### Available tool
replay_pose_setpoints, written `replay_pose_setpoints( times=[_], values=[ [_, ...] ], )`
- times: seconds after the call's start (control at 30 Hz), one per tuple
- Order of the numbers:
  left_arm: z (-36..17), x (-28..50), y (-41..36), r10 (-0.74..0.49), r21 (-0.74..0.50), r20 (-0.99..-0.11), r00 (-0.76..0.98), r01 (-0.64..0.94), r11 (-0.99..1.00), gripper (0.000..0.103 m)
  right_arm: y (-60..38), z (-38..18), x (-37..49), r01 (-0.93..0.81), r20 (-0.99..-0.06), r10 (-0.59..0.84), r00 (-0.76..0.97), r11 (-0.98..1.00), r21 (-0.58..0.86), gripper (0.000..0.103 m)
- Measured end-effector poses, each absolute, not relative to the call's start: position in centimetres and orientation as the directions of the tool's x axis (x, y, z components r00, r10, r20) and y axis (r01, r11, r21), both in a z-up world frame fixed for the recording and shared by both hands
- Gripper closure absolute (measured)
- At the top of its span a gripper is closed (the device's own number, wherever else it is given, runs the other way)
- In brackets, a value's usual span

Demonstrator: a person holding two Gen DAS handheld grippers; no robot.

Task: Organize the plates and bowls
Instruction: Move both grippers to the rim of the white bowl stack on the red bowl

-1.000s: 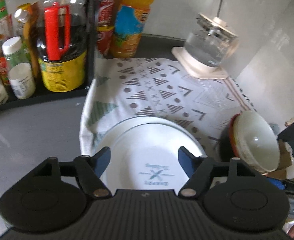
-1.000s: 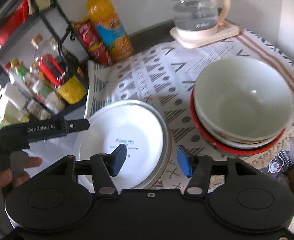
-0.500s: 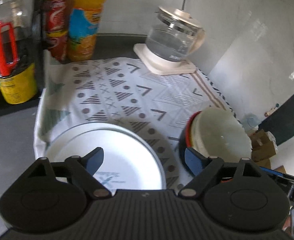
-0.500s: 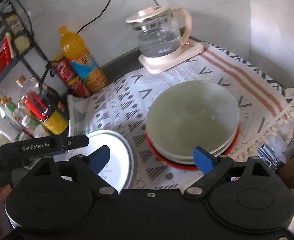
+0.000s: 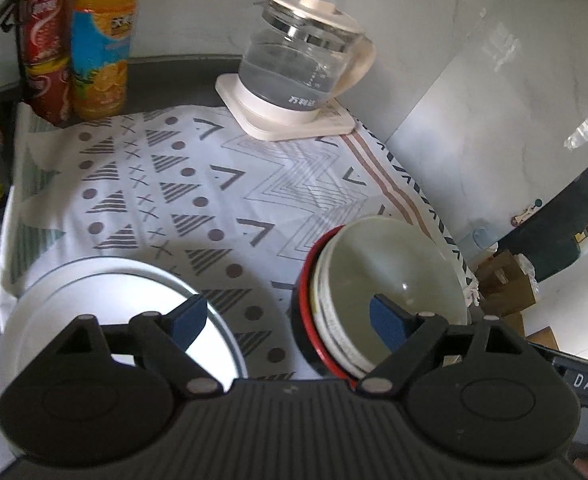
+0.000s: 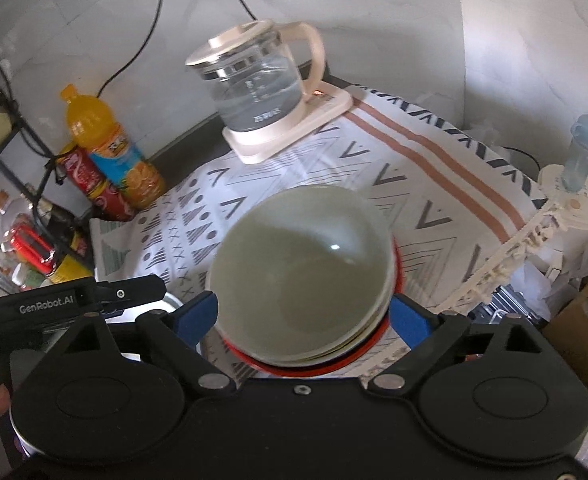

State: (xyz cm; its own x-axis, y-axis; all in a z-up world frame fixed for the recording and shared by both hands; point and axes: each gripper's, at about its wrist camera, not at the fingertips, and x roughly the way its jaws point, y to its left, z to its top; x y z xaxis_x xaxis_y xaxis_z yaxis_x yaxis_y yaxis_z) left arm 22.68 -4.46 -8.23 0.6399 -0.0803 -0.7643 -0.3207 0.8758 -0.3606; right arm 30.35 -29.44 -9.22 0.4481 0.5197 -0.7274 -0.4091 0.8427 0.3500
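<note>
A stack of bowls (image 6: 302, 264), pale green inside with a red one outermost, sits near the right edge of the patterned cloth (image 5: 213, 184). My right gripper (image 6: 302, 318) is open and straddles the stack's near side, one blue pad at each flank; no squeeze shows. White plates (image 5: 105, 292) lie stacked at the cloth's front left. My left gripper (image 5: 287, 320) is open between the plates and the bowl stack (image 5: 394, 272), its right finger over the bowls' rim, nothing gripped. The left gripper's body (image 6: 129, 292) shows at the left of the right wrist view.
A glass kettle (image 5: 302, 68) on its base stands at the back of the cloth. An orange juice bottle (image 5: 101, 40) and a red can stack (image 5: 47, 52) stand back left, beside a rack of bottles (image 6: 25, 248). Cardboard boxes (image 5: 506, 284) lie beyond the right edge.
Both grippers swung right, from over the white plates toward the bowl stack. Both jaws opened wider. The bowls now sit between the right gripper's fingers.
</note>
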Motion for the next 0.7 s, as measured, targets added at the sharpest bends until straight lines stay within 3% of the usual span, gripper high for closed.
replay_pose_setpoints(
  times=[0.4,0.57,0.7],
  values=[
    [-10.4,25.7,-6.6,-0.123,-0.382,-0.795,0.594,-0.334,0.862,0.017,-30.8,-11.4,33.4,-0.382,-0.771,0.489,0.409,0.859,0.342,0.013],
    [-11.5,26.4,-7.3,-0.129,-0.381,-0.810,0.572,-0.347,0.857,0.020,-30.7,-12.6,34.4,-0.384,-0.795,0.486,0.362,0.855,0.347,0.022],
    [-12.4,26.7,-7.6,-0.134,-0.383,-0.822,0.554,-0.363,0.849,0.032,-30.5,-13.8,35.0,-0.389,-0.814,0.485,0.320,0.851,0.353,0.032]
  ],
)
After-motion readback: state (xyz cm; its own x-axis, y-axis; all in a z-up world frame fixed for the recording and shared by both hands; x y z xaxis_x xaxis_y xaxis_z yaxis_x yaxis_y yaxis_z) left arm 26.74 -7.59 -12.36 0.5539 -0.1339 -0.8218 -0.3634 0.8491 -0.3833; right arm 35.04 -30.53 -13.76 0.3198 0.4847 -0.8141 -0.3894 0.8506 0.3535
